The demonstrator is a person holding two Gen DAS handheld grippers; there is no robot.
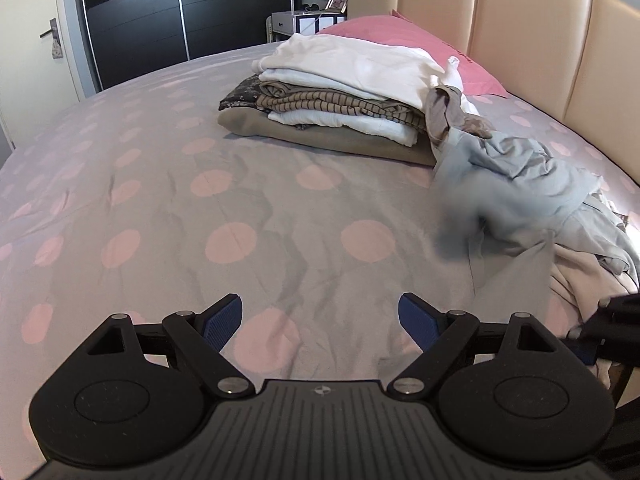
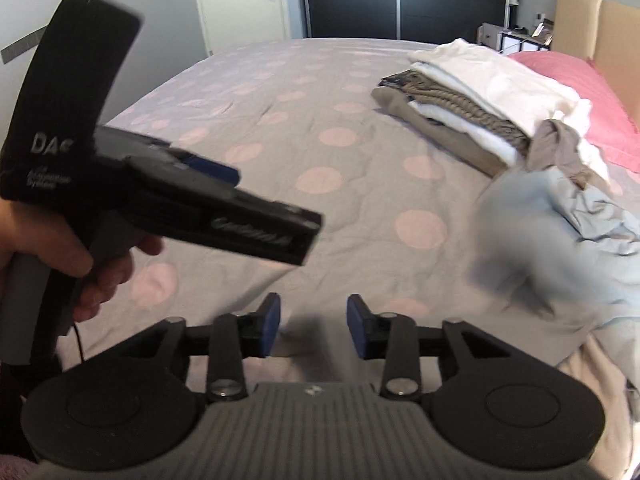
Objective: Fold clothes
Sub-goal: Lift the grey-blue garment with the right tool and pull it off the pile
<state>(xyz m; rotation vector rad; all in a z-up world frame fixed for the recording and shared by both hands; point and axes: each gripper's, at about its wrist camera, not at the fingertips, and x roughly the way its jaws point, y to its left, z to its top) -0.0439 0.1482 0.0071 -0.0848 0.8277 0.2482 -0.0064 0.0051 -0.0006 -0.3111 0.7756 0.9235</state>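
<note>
Overhead, both grippers tilt down over the dotted bedspread [image 1: 200, 128]. Left gripper [image 1: 320, 320] has its jaws spread wide, with nothing between them. Right gripper [image 2: 313, 326] is partly open and also empty. A hand [image 2: 44, 248] at nine o'clock in the right wrist view grips the left tool's handle. One folded stack of clothes [image 1: 344, 92] lies at one o'clock, one loose pale-blue garment [image 1: 516, 184] at three o'clock, partly blurred, touching the stack. One pink pillow [image 1: 404, 44] sits behind.

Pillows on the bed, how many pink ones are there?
1. The pink pillow lies against the headboard, behind the stack of folded clothes. More could be hidden.
</note>
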